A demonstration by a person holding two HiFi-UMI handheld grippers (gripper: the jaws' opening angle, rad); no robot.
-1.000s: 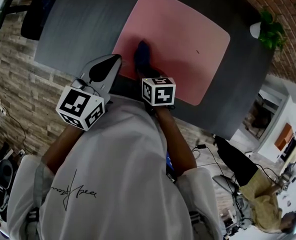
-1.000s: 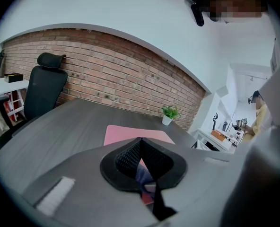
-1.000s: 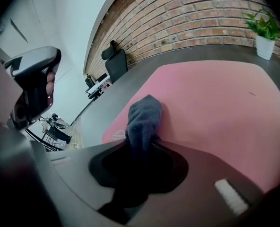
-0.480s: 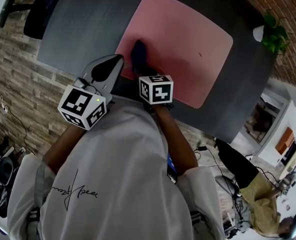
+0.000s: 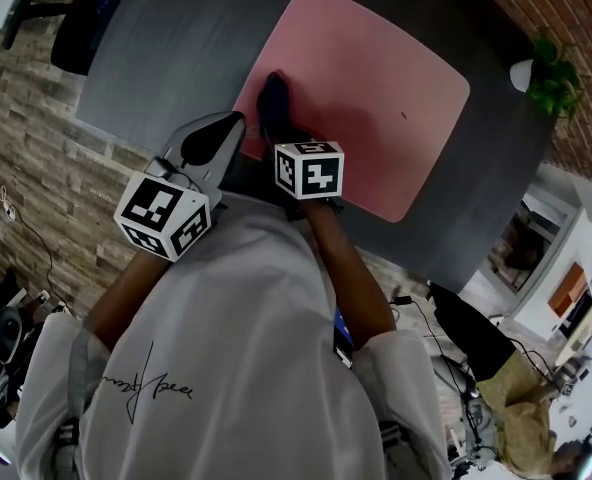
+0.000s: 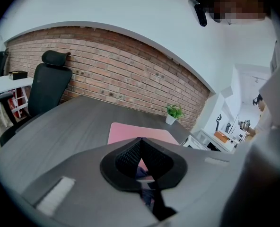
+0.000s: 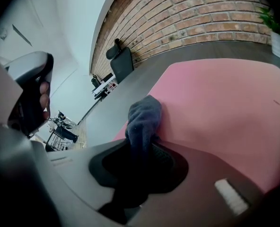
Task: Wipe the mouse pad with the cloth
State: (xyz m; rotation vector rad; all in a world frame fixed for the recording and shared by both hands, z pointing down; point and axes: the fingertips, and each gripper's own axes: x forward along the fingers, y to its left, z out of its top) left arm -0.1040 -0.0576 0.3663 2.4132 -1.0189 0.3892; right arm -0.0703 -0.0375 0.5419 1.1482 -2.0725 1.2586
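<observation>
The mouse pad, a large pink sheet with rounded corners, lies flat on a dark grey desk, its near edge close to the person and its far corner pointing toward a small potted plant in a white pot at the desk's edge. A dark blue cloth rests bunched on the pad's near-left part, close to the pad's left edge, and its free end touches the pink surface. The right gripper is clamped on the cloth: the fabric runs up from between the two jaws and folds over onto the pad ahead of them. The left gripper hangs just beside the right one, to its left, over the bare desk by the pad's near-left corner; its jaw tips are pressed together with nothing between them, and only an oval gap shows behind the tips. In the left gripper view a black office chair stands at the desk's far-left side in front of a red brick wall. The person's white shirt fills the lower part of the head view.
</observation>
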